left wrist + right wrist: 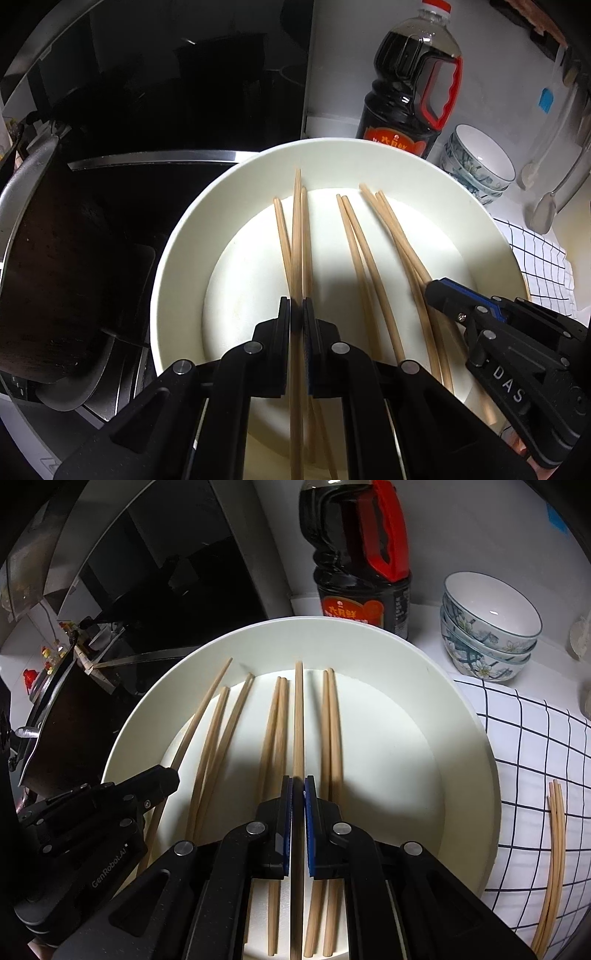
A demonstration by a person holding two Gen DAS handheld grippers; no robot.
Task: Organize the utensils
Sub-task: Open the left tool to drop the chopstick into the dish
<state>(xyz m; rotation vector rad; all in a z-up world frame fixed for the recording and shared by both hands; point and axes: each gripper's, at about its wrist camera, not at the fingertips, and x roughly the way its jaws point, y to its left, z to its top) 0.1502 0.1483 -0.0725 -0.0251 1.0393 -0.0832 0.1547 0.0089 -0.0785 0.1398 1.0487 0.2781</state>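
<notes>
My right hand-held gripper (297,781) covers the near ends of the chopsticks (275,731); the soy sauce bottle (364,554) loses its cap (top edge), and its label is partly hidden.

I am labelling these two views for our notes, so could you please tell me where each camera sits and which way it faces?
Left wrist: sits on the left claw, looking steeply down into the white plate; its claw pinches a chopstick, and the right claw enters at right.
Right wrist: sits on the right claw, looking down at the same plate from further right; its claw pinches a chopstick, left claw at left.
Shared: plate, soy sauce bottle, stacked bowls, checked cloth.
</notes>
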